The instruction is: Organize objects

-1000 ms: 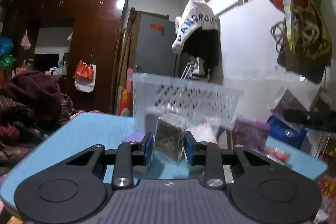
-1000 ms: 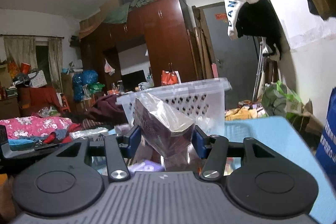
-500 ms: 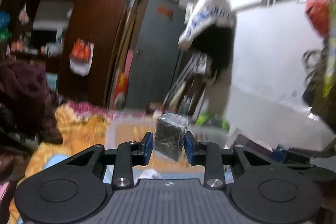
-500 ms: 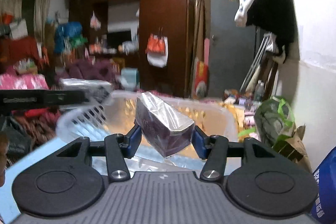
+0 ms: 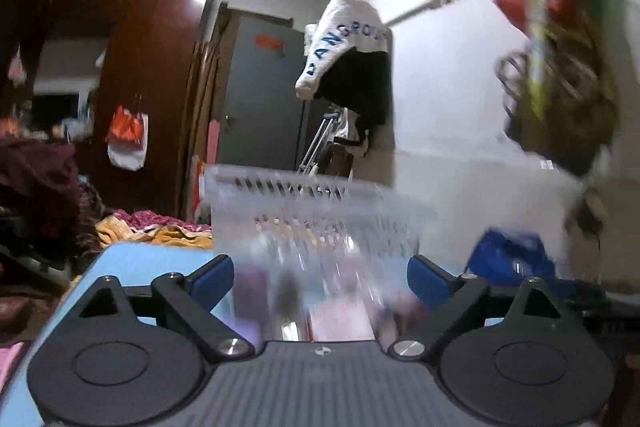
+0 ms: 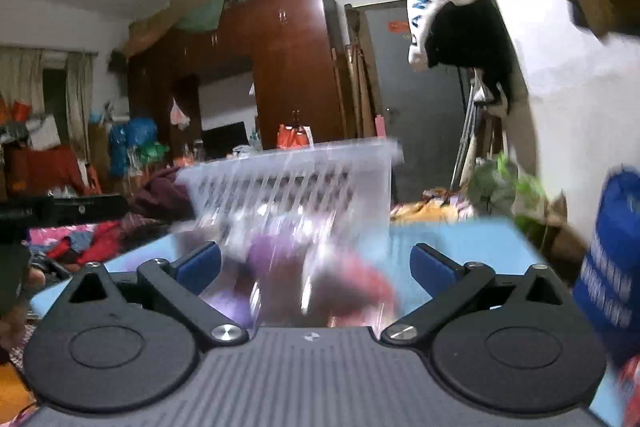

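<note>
A clear perforated plastic basket (image 5: 320, 203) stands on the light blue table (image 5: 156, 259) straight ahead; it also shows in the right wrist view (image 6: 296, 179). Blurred purple and pink packets (image 6: 280, 251) lie in front of it, also seen blurred in the left wrist view (image 5: 340, 315). My left gripper (image 5: 320, 277) is open and empty, low over the table before the basket. My right gripper (image 6: 316, 265) is open and empty, also facing the basket. Both views are motion-blurred near the packets.
A blue bag (image 6: 616, 259) stands at the table's right edge (image 5: 508, 259). A white wall is close on the right. A dark wardrobe (image 6: 288, 75), a grey door (image 5: 260, 99) and piled clothes (image 5: 36, 187) lie beyond the table.
Both grippers held wrapped packets over the basket; now both are open and empty, drawn back and lower in front of the basket. The packets are out of the jaws.
</note>
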`<state>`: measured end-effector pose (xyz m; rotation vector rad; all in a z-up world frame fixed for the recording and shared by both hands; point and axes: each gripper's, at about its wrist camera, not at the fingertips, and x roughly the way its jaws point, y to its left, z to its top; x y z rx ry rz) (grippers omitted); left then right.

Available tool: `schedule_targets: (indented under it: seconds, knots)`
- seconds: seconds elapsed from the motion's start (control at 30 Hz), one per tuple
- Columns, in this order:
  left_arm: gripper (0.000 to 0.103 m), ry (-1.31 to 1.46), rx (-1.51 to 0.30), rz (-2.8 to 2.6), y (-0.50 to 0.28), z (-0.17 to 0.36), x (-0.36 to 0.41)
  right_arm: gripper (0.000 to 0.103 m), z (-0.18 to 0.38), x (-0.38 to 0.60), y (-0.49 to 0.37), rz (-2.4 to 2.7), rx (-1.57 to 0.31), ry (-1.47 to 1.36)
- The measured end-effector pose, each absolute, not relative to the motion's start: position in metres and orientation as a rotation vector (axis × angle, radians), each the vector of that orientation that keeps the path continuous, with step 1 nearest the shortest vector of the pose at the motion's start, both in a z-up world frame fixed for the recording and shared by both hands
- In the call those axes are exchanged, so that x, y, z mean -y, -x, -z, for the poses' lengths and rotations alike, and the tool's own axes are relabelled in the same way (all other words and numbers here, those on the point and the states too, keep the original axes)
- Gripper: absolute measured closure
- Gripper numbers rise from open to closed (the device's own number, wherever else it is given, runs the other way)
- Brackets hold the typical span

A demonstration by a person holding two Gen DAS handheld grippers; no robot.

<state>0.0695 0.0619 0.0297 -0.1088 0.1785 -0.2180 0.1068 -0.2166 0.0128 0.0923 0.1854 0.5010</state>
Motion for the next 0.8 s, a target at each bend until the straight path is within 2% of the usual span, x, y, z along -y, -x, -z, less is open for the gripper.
schedule_targets:
  seconds: [0.13,0.47,0.53,0.6,0.7,0.8]
  knots:
    - [0.007,-0.016,-0.206,0.293,-0.033,0.008,-0.033,0.0,0.014,0.208,-0.085,-0.571,-0.196,-0.037]
    - [0.008,-0.082,-0.244,0.317,-0.038,0.033,-0.024,0.004,0.021,0.18,-0.093,-0.582,-0.165,0.1]
    - [0.007,-0.067,-0.248,0.323,-0.04,0.035,-0.026,0.017,0.022,0.179,-0.091,-0.612,-0.17,0.098]
    - [0.007,-0.069,-0.242,0.322,-0.041,0.035,-0.025,0.024,0.025,0.177,-0.089,-0.63,-0.195,0.118]
    - [0.007,-0.077,-0.233,0.322,-0.043,0.035,-0.022,0.025,0.027,0.179,-0.087,-0.626,-0.191,0.128]
    - [0.007,-0.087,-0.227,0.312,-0.048,0.036,-0.017,0.044,0.025,0.185,-0.086,-0.597,-0.196,0.113]
